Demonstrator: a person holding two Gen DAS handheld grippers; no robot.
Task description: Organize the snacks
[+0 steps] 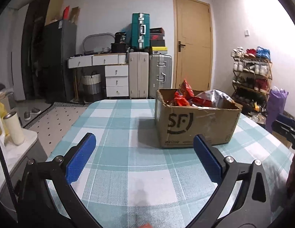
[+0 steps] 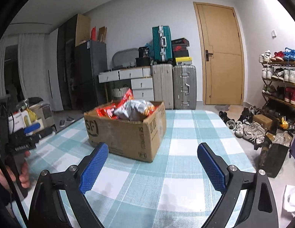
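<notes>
A brown cardboard box (image 1: 195, 125) stands on the table with the teal and white checked cloth (image 1: 128, 117). Red snack packets (image 1: 182, 95) and a silver bag (image 1: 216, 96) stick out of its top. My left gripper (image 1: 145, 142) hovers open over the cloth, short of the box and a little to its left, nothing between its blue pads. In the right wrist view the same box (image 2: 126, 133) holds the red packets (image 2: 107, 112) and silver bag (image 2: 134, 109). My right gripper (image 2: 153, 150) is open and empty, just short of the box's near corner.
A side counter with a cream tumbler (image 1: 13, 128) is left of the table. Suitcases (image 1: 149, 74), white drawers (image 1: 117, 79) and a wooden door (image 1: 193, 41) line the far wall. A shoe rack (image 2: 280, 81) and loose shoes (image 2: 246, 125) crowd the floor on the right.
</notes>
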